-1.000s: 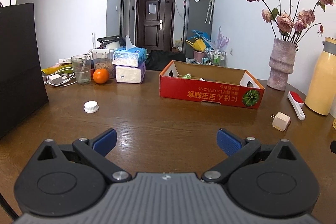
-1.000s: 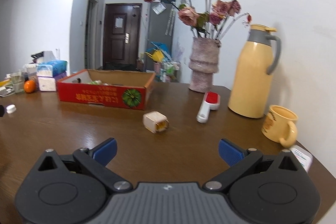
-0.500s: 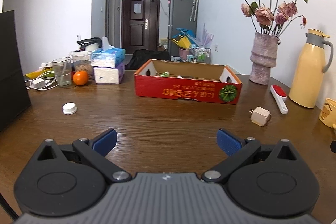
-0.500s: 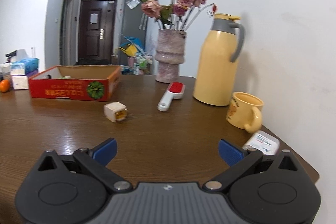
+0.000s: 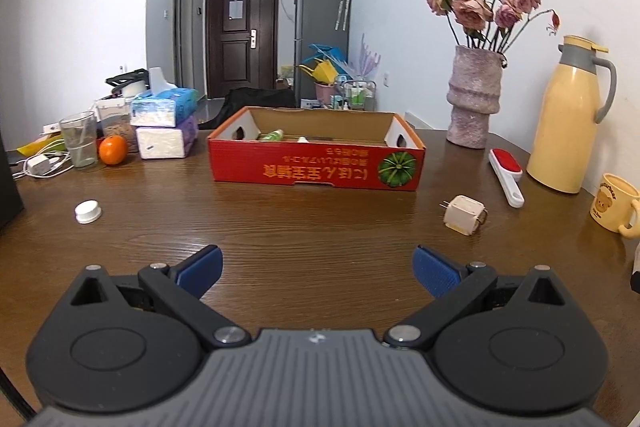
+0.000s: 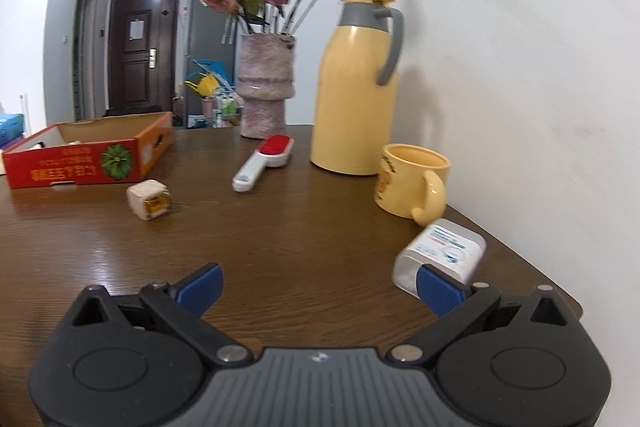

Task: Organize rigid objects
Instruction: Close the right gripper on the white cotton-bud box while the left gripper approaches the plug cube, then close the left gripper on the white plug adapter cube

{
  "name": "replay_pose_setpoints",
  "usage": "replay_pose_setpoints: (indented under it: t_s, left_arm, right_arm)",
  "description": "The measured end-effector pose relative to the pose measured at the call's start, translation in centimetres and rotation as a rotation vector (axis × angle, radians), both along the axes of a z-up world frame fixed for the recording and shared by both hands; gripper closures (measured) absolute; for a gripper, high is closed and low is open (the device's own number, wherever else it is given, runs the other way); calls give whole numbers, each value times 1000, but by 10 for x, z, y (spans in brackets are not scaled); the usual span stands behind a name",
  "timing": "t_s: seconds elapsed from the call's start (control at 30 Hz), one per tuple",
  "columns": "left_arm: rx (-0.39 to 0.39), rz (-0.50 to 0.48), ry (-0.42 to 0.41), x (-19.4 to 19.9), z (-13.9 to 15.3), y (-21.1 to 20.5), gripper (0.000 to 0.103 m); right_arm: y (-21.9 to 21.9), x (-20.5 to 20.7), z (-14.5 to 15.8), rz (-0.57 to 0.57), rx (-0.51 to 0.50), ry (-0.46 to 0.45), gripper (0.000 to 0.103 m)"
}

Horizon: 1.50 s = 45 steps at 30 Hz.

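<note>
A red cardboard box (image 5: 316, 167) (image 6: 80, 165) sits mid-table with small items inside. In front of it to the right lie a white plug adapter (image 5: 464, 215) (image 6: 150, 205) and a red-and-white lint brush (image 5: 506, 171) (image 6: 264, 163). A white cap (image 5: 88, 211) rests at the left. A small clear plastic box (image 6: 440, 257) lies near the table's right corner, just beyond my right gripper's right fingertip. My left gripper (image 5: 318, 267) is open over bare wood. My right gripper (image 6: 320, 287) is open too, holding nothing.
A yellow thermos (image 6: 354, 87), yellow mug (image 6: 412, 185) and vase of dried roses (image 6: 266, 87) stand along the right wall. Tissue packs (image 5: 164, 127), an orange (image 5: 113, 150), a glass (image 5: 79, 139) and a charger cable (image 5: 40, 165) crowd the far left. The table edge (image 6: 560, 291) runs close on the right.
Both views have swung to the right. The right gripper has come closer to the mug and the clear plastic box, which now lies by its right fingertip. Both grippers stayed open.
</note>
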<state>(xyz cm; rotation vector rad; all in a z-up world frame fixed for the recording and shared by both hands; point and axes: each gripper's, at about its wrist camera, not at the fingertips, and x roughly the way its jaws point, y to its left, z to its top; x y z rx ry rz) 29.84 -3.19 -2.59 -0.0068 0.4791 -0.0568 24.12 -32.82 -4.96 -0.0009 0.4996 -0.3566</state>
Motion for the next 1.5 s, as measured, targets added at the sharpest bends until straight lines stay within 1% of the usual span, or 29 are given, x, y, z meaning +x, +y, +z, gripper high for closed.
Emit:
replay_pose_setpoints:
  t_s: [0.4,0.57,0.83,1.17,1.27,1.33,1.37,1.43,1.5]
  left_arm:
    - [10,-58,21,25,-9,-35,0]
    - [13,-73,32,36,-11,-48,0]
    - [34,-105,43,55,-15,-75,0]
    - [49,-139,52,80,-20,-102,0]
    - [54,-150,55,88,-21,-109,0]
    - [56,-157,56,92,-22,-113,0]
    - [57,-160,57,95,-22,-115,0]
    - [54,-166,59,101,-23,-119,0]
    - [52,-176,61,106,-25,-124,0]
  right_arm:
    - [-56,13,-20,-130,3,36,0]
    - [-77,25,-27,-169,24,48,0]
    - [-102,49,-32,-220,41,63,0]
    - [-126,89,-41,-308,81,123,1]
    - [-133,96,-46,-333,120,131,8]
    - [-137,98,-50,-347,149,138,18]
    - [-138,99,-52,-351,160,138,21]
    - [-141,97,-54,-353,177,115,34]
    - [-141,96,-54,-356,177,104,39]
